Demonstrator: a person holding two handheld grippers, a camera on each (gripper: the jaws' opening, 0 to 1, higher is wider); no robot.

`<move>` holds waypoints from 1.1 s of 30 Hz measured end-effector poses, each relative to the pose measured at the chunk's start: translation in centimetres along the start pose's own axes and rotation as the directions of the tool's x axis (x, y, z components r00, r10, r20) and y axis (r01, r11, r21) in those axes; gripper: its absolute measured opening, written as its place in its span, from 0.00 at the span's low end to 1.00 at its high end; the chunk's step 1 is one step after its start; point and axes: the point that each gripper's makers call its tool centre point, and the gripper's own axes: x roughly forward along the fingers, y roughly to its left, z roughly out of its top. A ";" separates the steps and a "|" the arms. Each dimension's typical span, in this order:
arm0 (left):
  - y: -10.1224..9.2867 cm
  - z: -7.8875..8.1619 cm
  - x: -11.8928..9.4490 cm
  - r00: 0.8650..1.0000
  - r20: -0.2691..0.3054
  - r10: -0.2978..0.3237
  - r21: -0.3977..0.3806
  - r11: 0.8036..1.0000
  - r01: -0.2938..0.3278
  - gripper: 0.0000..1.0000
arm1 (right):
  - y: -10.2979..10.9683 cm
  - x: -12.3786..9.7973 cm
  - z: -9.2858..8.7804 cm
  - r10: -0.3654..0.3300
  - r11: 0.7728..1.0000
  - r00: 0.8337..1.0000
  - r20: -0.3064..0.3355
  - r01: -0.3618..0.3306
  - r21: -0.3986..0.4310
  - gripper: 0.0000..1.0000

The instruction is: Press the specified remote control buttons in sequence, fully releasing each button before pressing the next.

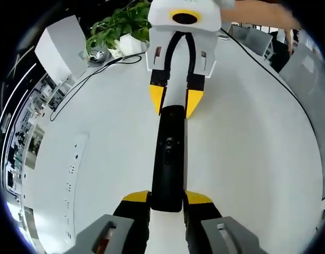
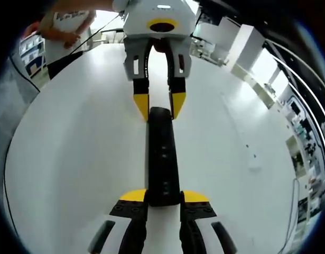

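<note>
A long black remote control [image 1: 168,159] lies flat on the white desk [image 1: 247,159], held end to end between the two grippers. In the left gripper view, the left gripper [image 1: 167,203] has its yellow-tipped fingers [image 1: 137,197] closed in on the near end of the remote, one at each side, while the right gripper [image 1: 175,100] faces it from across the desk with its own tips flanking the far end. The right gripper view mirrors this: its fingers [image 2: 133,196] pinch the remote [image 2: 163,159] at the near end, and the left gripper [image 2: 158,106] brackets the other end. Both pairs stand only as wide as the remote's body, so each looks clamped on it. Holding both ends probably pins the remote straight and steady, buttons up and in sight, though neither gripper is then free to press; one would likely need to let go first. A potted plant [image 1: 117,26] and a cable [image 1: 83,84] sit at the desk's far edge, well apart from the remote.
</note>
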 end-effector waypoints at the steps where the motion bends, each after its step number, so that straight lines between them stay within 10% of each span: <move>1: 0.0 0.0 0.0 1.000 0.001 0.000 -0.002 1.000 0.000 0.24 | -0.1 0.0 0.0 -0.001 1.000 1.000 0.002 0.001 0.002 0.21; 18: 0.0 0.4 -1.4 0.988 0.114 0.099 -0.080 0.993 -0.090 0.35 | 0.4 -1.1 1.9 -0.113 0.985 0.975 0.189 0.085 0.150 0.42; 24: 1.3 1.7 -2.6 0.926 0.237 0.293 -0.191 0.949 -0.251 0.58 | -1.1 -1.7 2.9 -0.263 0.952 0.925 0.275 0.203 0.229 0.57; 27: 1.7 1.8 -3.1 0.880 0.256 0.399 -0.266 0.905 -0.333 0.70 | -1.3 -2.3 3.6 -0.336 0.930 0.888 0.314 0.259 0.262 0.67; 33: 1.3 0.9 -4.0 0.799 0.248 0.548 -0.400 0.809 -0.430 0.90 | -0.9 -2.8 3.3 -0.401 0.900 0.867 0.297 0.311 0.305 0.81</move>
